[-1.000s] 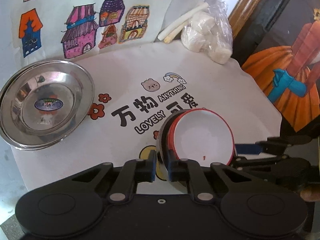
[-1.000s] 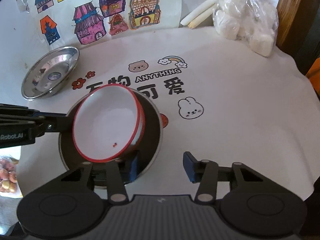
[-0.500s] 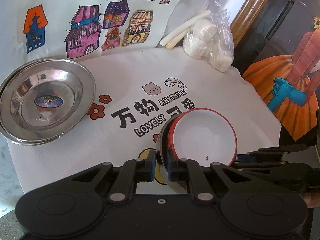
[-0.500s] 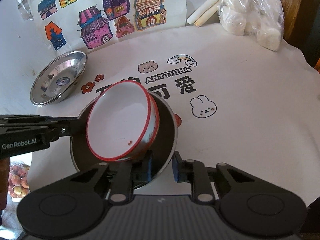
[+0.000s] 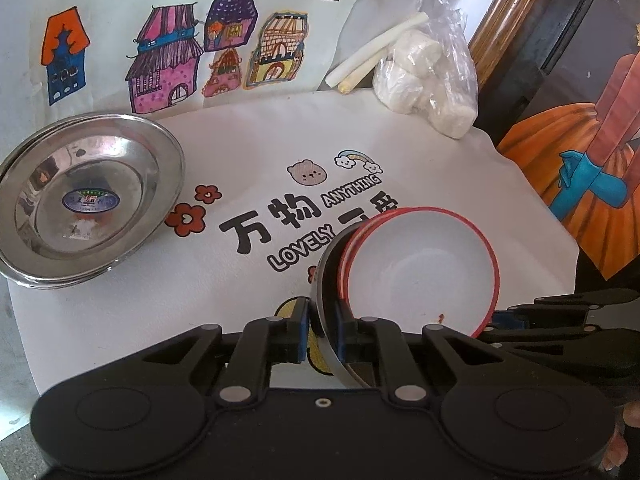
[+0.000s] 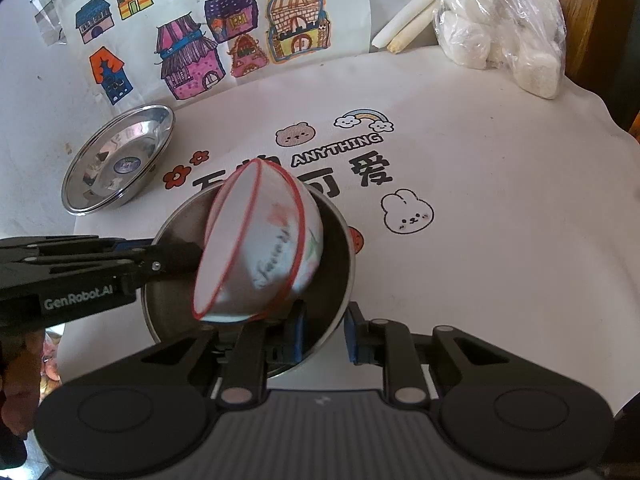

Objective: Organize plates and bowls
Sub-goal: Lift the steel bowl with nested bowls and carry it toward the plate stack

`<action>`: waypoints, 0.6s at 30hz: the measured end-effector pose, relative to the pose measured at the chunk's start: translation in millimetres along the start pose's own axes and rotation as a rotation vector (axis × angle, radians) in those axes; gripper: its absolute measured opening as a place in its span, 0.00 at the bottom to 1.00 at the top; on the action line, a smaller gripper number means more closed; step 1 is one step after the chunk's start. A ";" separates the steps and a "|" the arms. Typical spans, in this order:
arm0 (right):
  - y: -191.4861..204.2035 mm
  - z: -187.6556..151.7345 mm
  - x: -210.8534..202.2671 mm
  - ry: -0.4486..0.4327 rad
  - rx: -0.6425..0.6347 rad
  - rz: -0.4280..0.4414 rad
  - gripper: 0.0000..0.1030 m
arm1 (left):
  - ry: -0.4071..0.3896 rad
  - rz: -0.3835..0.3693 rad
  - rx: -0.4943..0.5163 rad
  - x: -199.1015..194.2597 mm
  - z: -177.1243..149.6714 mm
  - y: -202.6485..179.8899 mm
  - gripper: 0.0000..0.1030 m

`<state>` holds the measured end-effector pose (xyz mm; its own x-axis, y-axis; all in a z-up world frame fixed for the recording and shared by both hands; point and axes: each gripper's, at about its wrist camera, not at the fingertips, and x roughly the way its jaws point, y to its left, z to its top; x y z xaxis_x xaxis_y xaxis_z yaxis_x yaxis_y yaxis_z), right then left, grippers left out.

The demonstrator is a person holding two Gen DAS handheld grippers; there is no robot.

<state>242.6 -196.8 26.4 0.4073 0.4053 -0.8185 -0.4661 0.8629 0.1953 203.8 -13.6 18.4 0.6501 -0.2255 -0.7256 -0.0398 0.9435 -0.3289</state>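
Steel plates [image 5: 88, 200] beside bagged buns [image 5: 428, 84], perhaps.

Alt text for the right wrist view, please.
The right gripper pinches the near rim of a round steel plate carrying tilted white red-rimmed bowls, while the left gripper grips its far-left rim. Another steel plate lies behind on the white printed cloth.

Table [image 5: 12, 344] grey, mostly covered by a white cloth [image 5: 248, 132] printed with a bear, rainbow, flowers, a rabbit and black lettering. At far side, a second cloth [image 6: 180, 40] with coloured houses lay under the white one's edge. Steel plate [image 5: 86, 196] sat on the white cloth at left, rim overhanging it. Far right: a clear bag [image 5: 430, 80] of white lumps, two pale sticks [image 5: 370, 62] just beside it.
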 end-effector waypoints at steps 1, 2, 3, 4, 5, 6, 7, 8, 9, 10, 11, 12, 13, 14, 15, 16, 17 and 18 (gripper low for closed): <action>-0.3 0.1 0.3 0.001 0.006 0.005 0.24 | 0.003 -0.002 -0.005 1.1 -0.3 0.6 0.14; -0.6 0.3 0.6 0.003 0.014 0.011 0.25 | 0.007 -0.006 -0.010 2.2 -0.5 1.3 0.15; -1.4 0.4 1.2 0.005 0.021 0.017 0.26 | 0.014 -0.011 -0.017 3.5 -0.9 2.2 0.16; -1.9 0.3 2.1 0.004 0.028 0.023 0.26 | 0.019 -0.014 -0.025 4.3 -1.2 2.8 0.18; -2.4 0.0 2.5 0.003 0.034 0.028 0.27 | 0.021 -0.017 -0.029 4.8 -1.5 3.1 0.18; -3.1 -0.3 2.8 0.002 0.040 0.033 0.27 | 0.023 -0.020 -0.029 5.0 -1.6 3.0 0.18; -3.0 -0.8 3.1 0.001 0.045 0.037 0.27 | 0.026 -0.023 -0.031 5.1 -1.4 3.0 0.18; -3.6 -1.0 3.1 0.000 0.050 0.041 0.27 | 0.030 -0.026 -0.033 5.3 -1.2 3.3 0.18; -4.2 -0.9 3.5 0.000 0.056 0.045 0.26 | 0.032 -0.029 -0.038 5.2 -0.8 4.1 0.18; -5.9 -1.1 3.5 -0.001 0.065 0.051 0.25 | 0.034 -0.032 -0.042 5.2 -0.6 4.6 0.18; -7.1 -1.2 3.5 -0.001 0.072 0.058 0.25 | 0.037 -0.035 -0.051 5.2 -0.1 5.7 0.18; -8.2 -1.5 3.6 -0.001 0.079 0.063 0.25 | 0.038 -0.038 -0.057 5.3 -0.1 6.6 0.18; -9.6 -1.6 3.5 -0.001 0.087 0.069 0.25 | 0.038 -0.040 -0.059 5.1 0.2 7.3 0.18; -9.0 -1.9 3.2 -0.002 0.091 0.070 0.25 | 0.039 -0.041 -0.060 5.1 0.2 7.4 0.18; -8.8 -2.0 3.1 -0.002 0.091 0.069 0.25 | 0.040 -0.043 -0.059 5.2 0.3 7.6 0.18; -8.7 -1.9 2.8 -0.003 0.090 0.068 0.25 | 0.040 -0.043 -0.057 5.2 0.5 7.5 0.18; -9.3 -2.0 2.3 -0.003 0.091 0.065 0.25 | 0.041 -0.044 -0.057 5.4 0.8 7.6 0.18; -8.9 -2.0 2.0 -0.004 0.093 0.062 0.25 | 0.040 -0.044 -0.057 5.3 0.7 7.6 0.18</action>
<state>246.0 -204.4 21.9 0.3829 0.4597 -0.8013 -0.4160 0.8603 0.2947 207.5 -7.5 12.5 0.6212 -0.2766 -0.7332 -0.0559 0.9176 -0.3936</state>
